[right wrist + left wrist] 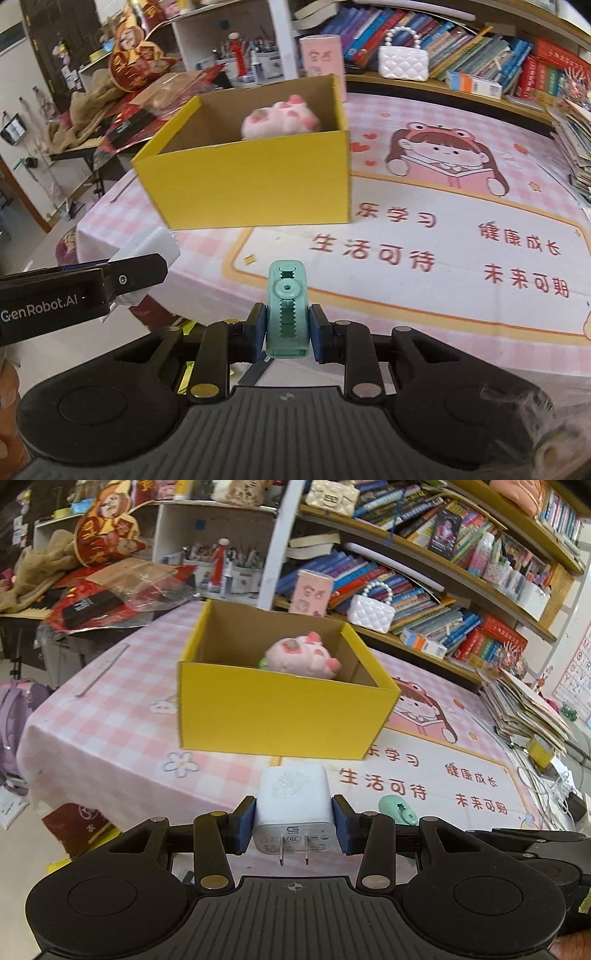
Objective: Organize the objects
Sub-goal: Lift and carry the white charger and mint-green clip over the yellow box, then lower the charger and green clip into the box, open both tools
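The left gripper (294,821) is clamping a white charger plug (293,805) between its blue fingers (246,825), prongs pointing back toward the camera. At 12 o'clock from it, a yellow box (284,716) is sitting open on the pink checked tabletop (110,723), with a pink plush toy (301,655) lying inside.

The right gripper (287,328) is pinching a mint-green correction tape (287,310) at its lower half, fingers closed snugly on its sides. In the right wrist view the box (255,188) is showing at 11 o'clock, and the left gripper is reaching in at 9 o'clock with the charger. Bookshelves (424,590) are standing behind the tabletop.
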A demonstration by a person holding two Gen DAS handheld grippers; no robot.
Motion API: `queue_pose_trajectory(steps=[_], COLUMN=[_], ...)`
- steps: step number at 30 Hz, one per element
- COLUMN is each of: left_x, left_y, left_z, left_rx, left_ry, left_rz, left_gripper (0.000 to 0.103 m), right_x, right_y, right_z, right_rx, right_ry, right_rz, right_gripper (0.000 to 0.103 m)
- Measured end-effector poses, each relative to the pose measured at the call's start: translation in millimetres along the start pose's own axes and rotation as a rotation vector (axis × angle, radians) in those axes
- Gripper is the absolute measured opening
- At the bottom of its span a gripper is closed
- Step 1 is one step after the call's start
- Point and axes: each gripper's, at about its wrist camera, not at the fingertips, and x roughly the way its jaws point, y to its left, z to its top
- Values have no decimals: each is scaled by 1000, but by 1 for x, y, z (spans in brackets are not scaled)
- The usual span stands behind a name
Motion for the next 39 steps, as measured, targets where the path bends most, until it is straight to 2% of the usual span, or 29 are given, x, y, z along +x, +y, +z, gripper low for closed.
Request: queue_pose_trajectory(steps=[6,13,21,27,39], left_x=[-15,-22,-22,-12,35], left_y=[16,26,39,43,25], left_z=[-6,-8,3,29,100], left_rx=[-29,-61,-85,-102,-58], left_ry=[-20,-46,-84,-129,-216], left_rz=[17,31,77,103,121], left_gripper=[41,41,41,41,41], right_x=[-2,-1,10,17,49], right_y=[24,34,40,39,18], right_z=[-5,-2,18,48,136], right_rx=[-43,-72,-94,-121,-107], right_ry=[7,-2,-23,-82,-195], right_rz=[23,24,50,50,45], right_gripper=[23,23,23,23,23])
